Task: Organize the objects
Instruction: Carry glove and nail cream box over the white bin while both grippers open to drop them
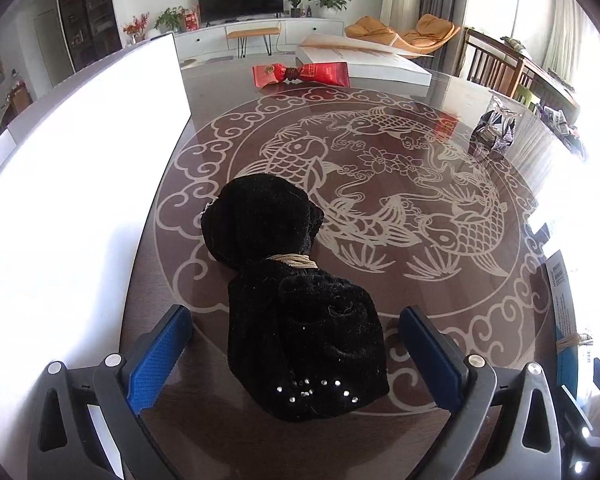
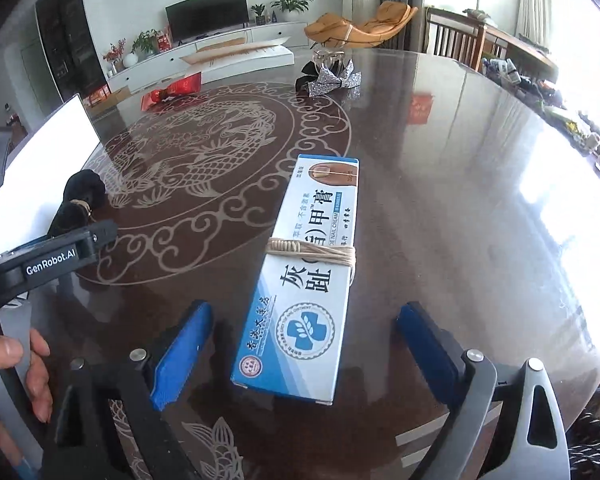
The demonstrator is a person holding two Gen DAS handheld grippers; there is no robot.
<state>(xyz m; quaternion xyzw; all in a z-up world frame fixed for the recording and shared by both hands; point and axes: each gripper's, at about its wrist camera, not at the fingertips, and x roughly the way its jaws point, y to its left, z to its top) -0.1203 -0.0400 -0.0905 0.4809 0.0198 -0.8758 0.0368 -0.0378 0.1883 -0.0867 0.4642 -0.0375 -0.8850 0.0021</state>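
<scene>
A black velvet bundle (image 1: 292, 296) tied with tan cord lies on the round table (image 1: 380, 152). My left gripper (image 1: 296, 356) is open, its blue pads either side of the bundle's near end, not touching. A white and blue nail cream box (image 2: 312, 276) bound with tan cord lies in the right wrist view. My right gripper (image 2: 304, 352) is open around the box's near end. The bundle also shows at the left of the right wrist view (image 2: 76, 204), behind the left gripper's body (image 2: 52, 256).
A red wrapped packet (image 1: 300, 74) and a flat white box (image 1: 364, 60) lie at the far side. A silver and black bow (image 2: 332, 74) sits far right. A white board (image 1: 80, 200) stands along the left edge. The box's end shows at right (image 1: 564, 300).
</scene>
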